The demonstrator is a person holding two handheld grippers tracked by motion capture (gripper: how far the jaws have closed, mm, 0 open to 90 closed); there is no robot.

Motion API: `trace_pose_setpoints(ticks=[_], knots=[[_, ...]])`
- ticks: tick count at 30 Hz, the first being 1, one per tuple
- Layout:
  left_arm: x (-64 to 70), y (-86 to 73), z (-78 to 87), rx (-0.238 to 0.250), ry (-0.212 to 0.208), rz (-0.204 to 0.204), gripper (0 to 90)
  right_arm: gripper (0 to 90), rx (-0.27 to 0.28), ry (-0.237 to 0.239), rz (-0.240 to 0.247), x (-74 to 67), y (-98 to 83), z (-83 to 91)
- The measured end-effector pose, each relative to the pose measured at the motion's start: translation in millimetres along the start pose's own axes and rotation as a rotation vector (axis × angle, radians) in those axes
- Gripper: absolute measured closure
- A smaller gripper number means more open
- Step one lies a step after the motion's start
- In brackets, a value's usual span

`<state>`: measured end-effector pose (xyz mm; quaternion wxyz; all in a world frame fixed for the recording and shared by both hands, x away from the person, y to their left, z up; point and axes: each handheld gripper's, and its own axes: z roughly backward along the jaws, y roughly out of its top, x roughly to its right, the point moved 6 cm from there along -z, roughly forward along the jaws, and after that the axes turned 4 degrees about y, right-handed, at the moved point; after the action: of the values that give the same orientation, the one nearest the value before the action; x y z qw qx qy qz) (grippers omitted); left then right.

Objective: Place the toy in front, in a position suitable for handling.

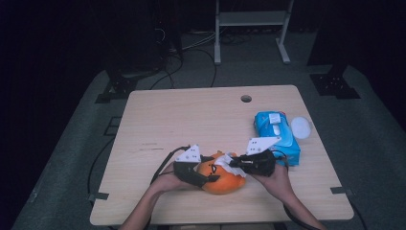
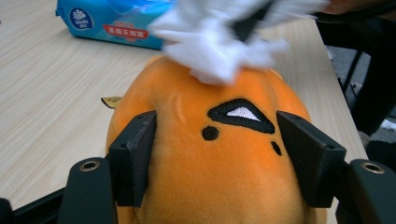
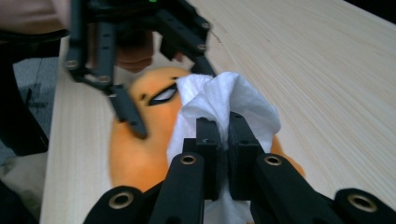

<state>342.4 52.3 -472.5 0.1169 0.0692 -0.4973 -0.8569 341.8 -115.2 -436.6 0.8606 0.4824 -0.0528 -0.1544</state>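
Observation:
An orange plush toy [image 1: 221, 178] with a stitched black-and-white eye lies near the table's front edge. My left gripper [image 1: 207, 176] is shut on the orange plush toy [image 2: 215, 163], a jaw pressed into each side of it. My right gripper [image 1: 234, 164] is shut on a crumpled white wipe [image 3: 224, 105] and presses it on the top of the toy. The white wipe [image 2: 219, 37] looks blurred in the left gripper view. In the right gripper view the plush toy [image 3: 140, 140] lies under the wipe, with the left gripper [image 3: 163, 100] beyond it.
A blue pack of wet wipes [image 1: 277, 136] lies to the right of the toy, with a white round lid [image 1: 300, 127] beside it. The wooden table [image 1: 191, 120] has a cable hole [image 1: 246, 98] at its far edge. Cables and a white frame stand on the floor behind.

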Motion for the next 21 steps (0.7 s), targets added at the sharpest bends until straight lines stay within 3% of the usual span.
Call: trace_pose_setpoints(ticks=[5,9,13,16,18,21], knots=[[-0.3,-3.8,4.8,-0.005,-0.008,-0.002,32.0,84.5,-0.004,0.015,-0.074,11.7,-16.3,-0.8],[-0.7,-5.1,5.9,-0.004,-0.008,0.006,31.9,84.5,-0.032,0.002,-0.082,7.8,-28.6,8.1],[1.7,-3.4,3.4,-0.011,-0.003,-0.012,31.8,84.4,-0.037,0.024,-0.061,-8.9,-32.9,12.0],[4.6,-1.9,1.5,-0.01,-0.002,-0.033,32.0,84.4,-0.014,0.073,-0.026,-21.6,-20.7,7.4],[4.8,-1.8,1.9,-0.017,0.001,-0.042,32.2,84.3,-0.023,0.062,0.009,-23.3,-13.2,2.4],[7.0,-2.4,2.7,-0.02,-0.004,-0.064,32.2,84.2,-0.009,0.04,0.009,-15.0,-5.0,-3.2]])
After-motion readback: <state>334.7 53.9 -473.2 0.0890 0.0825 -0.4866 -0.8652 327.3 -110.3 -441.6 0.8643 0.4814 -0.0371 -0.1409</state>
